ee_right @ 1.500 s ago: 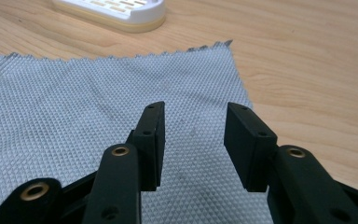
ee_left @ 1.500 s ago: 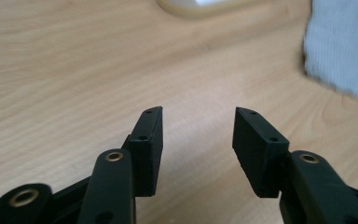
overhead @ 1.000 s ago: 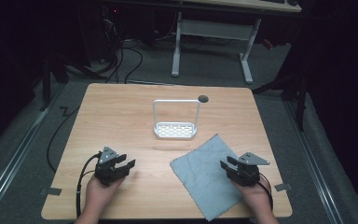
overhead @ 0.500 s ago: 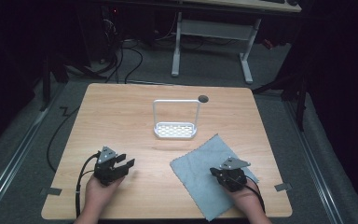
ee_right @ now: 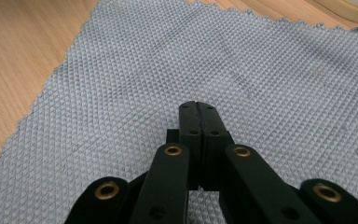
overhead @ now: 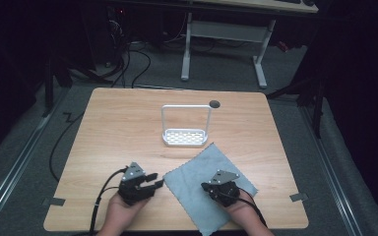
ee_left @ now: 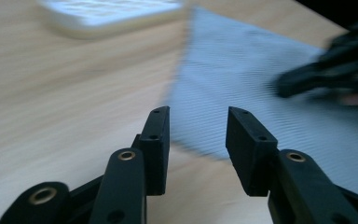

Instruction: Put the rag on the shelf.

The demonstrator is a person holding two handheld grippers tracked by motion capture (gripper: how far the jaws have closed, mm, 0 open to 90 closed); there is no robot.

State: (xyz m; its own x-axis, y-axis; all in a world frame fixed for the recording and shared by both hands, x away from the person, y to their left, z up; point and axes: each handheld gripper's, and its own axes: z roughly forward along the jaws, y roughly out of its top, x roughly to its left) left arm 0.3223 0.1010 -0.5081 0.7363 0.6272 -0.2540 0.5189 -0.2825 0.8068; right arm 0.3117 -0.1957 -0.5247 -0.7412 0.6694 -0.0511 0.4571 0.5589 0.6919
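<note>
A grey waffle-weave cloth point(overhead: 197, 172) lies flat on the wooden table point(overhead: 118, 128), near the front edge. My right gripper point(overhead: 209, 188) rests over the cloth's middle; in the right gripper view its jaws point(ee_right: 196, 108) are pressed together with nothing visible between them, just above the weave point(ee_right: 270, 70). My left gripper point(overhead: 153, 181) sits at the cloth's left corner. In the left gripper view it point(ee_left: 198, 123) stands open, the cloth's edge point(ee_left: 242, 79) just ahead of the tips. The other gripper point(ee_left: 335, 70) shows blurred at the right.
A white wire rack point(overhead: 186, 129) with a perforated base stands upright behind the cloth, mid-table, and appears blurred as a white rack point(ee_left: 107, 14) far ahead. A dark hole point(overhead: 214, 103) marks the back of the tabletop. Tape strips point(overhead: 53, 201) lie on the floor beside the table.
My right gripper has moved left from the cloth's right corner onto its middle. My left gripper has shifted right, up to the cloth's left corner.
</note>
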